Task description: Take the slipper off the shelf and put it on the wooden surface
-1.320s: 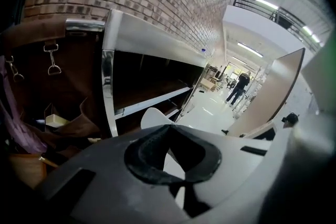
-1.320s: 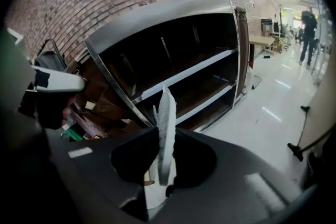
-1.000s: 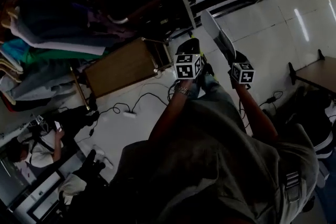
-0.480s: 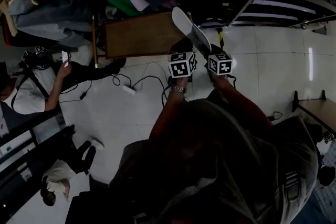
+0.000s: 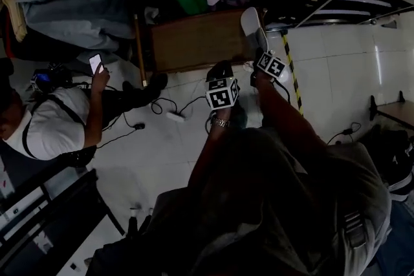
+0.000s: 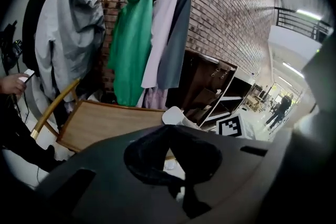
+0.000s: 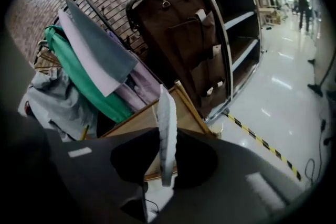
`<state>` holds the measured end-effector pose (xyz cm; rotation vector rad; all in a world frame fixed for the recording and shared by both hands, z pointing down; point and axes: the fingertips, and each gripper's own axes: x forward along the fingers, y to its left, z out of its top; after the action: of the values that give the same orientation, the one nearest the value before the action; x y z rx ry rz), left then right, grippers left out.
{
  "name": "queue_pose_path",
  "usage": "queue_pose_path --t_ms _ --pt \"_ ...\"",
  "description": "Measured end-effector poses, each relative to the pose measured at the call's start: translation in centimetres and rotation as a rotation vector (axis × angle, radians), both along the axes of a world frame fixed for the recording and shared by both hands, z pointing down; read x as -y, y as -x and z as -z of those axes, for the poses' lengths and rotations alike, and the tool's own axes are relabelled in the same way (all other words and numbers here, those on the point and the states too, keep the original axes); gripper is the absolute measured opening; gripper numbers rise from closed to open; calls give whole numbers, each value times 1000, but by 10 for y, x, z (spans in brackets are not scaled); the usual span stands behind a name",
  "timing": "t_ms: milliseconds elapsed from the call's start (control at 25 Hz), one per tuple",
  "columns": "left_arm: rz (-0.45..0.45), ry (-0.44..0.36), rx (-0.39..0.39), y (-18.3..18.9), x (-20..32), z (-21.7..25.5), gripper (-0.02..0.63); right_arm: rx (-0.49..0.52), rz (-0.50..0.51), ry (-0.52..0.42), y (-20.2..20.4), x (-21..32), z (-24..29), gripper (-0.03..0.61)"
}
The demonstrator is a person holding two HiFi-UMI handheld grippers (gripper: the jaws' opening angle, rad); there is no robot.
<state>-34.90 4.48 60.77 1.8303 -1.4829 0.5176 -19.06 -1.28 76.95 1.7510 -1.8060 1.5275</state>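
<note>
A white slipper (image 7: pixel 167 134) stands edge-on between the jaws of my right gripper (image 7: pixel 167 165), which is shut on its lower end. In the head view the slipper (image 5: pixel 253 22) sticks up from the right gripper (image 5: pixel 260 52), over the right end of the low wooden surface (image 5: pixel 200 39). The dark shelf (image 7: pixel 236 34) it came from stands to the right of the wood. My left gripper (image 5: pixel 220 71) hovers just left of the right one, with its jaws together and nothing in them. From the left gripper view the slipper's tip (image 6: pixel 175 115) shows beyond the left gripper (image 6: pixel 170 131).
A clothes rack with hanging coats (image 6: pixel 131 34) stands behind the wooden surface (image 6: pixel 105 123). A person (image 5: pixel 52 119) sits on the floor at the left holding a phone. Cables (image 5: pixel 171 114) trail over the white tiles, and yellow-black tape (image 5: pixel 291 68) runs along the shelf's foot.
Both grippers and the slipper have swung left, away from the shelf, to the wooden surface's right end. The grippers have drawn closer together.
</note>
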Motion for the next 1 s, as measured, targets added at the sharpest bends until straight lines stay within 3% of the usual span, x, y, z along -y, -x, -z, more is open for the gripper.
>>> queue_pose_path --t_ms 120,240,440,560,720,840,1000 --pt "-5 8 -31 6 -5 -7 5 58 -103 31 9 -8 -16 78" --pt "-16 8 -46 8 -8 -6 5 181 -31 79 36 -24 -36 109" --pt "-70 16 -43 6 -8 -10 5 -28 186 142 19 -30 -65 447" --pt "-57 28 -47 7 -7 -12 5 -117 247 173 8 -43 -48 475" --pt "-89 3 -64 -11 7 2 5 -195 300 131 -14 -51 -8 448" --pt "-116 -5 -71 -25 19 12 5 -175 341 10 -1 -39 45 346" --pt "-126 7 -49 -35 22 22 5 -206 494 -97 33 -33 100 201"
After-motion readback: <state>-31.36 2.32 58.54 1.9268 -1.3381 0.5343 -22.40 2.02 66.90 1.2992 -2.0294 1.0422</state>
